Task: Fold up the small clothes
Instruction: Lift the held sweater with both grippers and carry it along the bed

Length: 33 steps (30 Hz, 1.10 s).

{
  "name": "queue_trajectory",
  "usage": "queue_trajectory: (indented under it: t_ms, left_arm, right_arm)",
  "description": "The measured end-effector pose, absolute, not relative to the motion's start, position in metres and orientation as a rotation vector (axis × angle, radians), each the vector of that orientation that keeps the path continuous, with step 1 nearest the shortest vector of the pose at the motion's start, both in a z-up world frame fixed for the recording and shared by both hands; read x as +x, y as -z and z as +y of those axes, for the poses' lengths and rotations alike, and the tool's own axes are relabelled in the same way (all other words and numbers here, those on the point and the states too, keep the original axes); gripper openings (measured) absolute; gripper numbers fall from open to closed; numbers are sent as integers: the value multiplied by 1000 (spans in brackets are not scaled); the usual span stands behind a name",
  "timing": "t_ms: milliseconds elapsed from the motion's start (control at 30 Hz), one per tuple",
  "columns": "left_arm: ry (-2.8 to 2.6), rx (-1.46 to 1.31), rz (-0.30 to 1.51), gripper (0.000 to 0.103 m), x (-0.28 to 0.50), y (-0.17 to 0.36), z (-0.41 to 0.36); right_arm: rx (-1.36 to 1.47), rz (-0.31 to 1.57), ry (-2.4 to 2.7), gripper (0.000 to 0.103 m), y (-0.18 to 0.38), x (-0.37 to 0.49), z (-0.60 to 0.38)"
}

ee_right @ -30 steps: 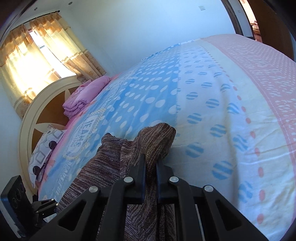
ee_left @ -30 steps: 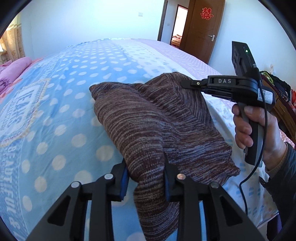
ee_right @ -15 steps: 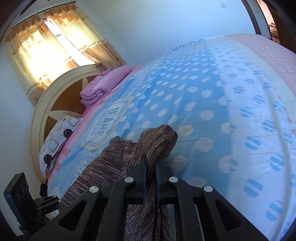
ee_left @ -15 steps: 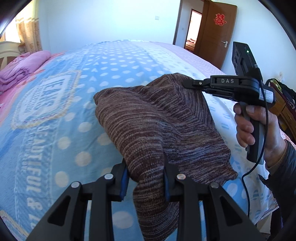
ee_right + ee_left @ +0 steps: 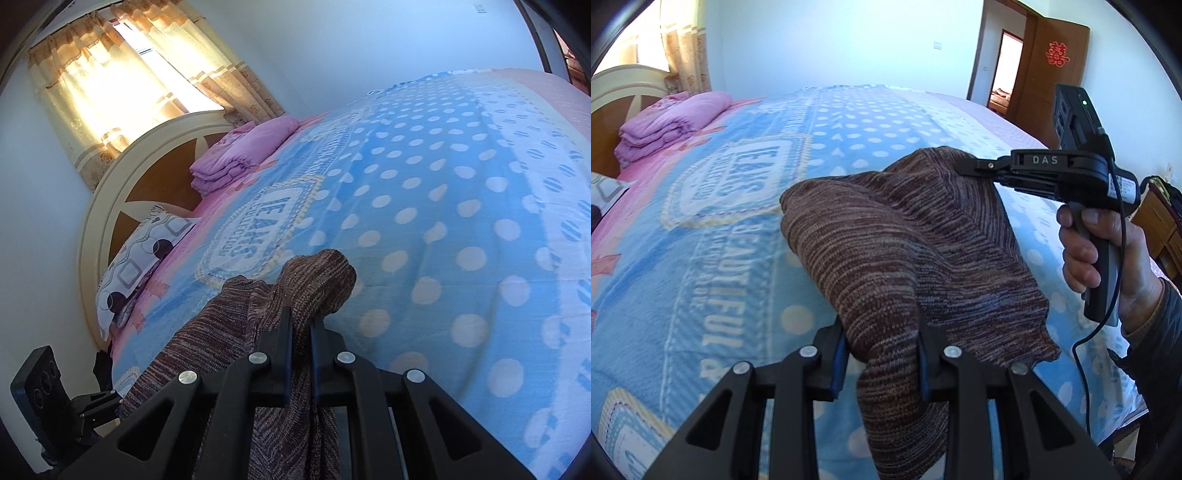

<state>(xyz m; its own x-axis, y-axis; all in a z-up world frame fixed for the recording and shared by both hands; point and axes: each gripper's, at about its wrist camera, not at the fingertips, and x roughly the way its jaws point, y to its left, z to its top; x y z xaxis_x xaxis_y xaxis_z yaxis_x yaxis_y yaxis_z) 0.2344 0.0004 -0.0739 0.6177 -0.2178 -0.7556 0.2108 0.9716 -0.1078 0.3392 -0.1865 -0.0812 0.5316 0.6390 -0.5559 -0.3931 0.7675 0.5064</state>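
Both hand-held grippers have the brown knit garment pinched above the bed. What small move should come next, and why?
Probably lower both together until the brown knit garment lies flat on the blue polka-dot blanket. The left hand-held gripper and right hand-held gripper each clamp a bunched edge, the cloth sags between them and bare blanket lies beneath.

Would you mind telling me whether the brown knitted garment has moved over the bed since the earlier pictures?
Yes. The brown knitted garment, gripped by both grippers, has travelled toward the head of the bed: the folded pink blanket and headboard sit nearer in both views.
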Motion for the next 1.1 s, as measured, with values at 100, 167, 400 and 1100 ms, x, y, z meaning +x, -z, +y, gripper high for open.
queue_trajectory:
  t_ms: [100, 167, 400, 1100]
  left_arm:
    - [223, -19, 872, 31, 230, 75, 12]
    - [210, -25, 871, 31, 226, 75, 19]
    - [173, -34, 873, 31, 214, 79, 43]
    - [93, -60, 895, 31, 192, 95, 94]
  right_arm:
    - [330, 804, -654, 7, 82, 339, -169]
    - [322, 808, -671, 7, 82, 339, -156]
    - [304, 822, -711, 7, 84, 337, -125]
    - [237, 887, -804, 7, 98, 340, -44]
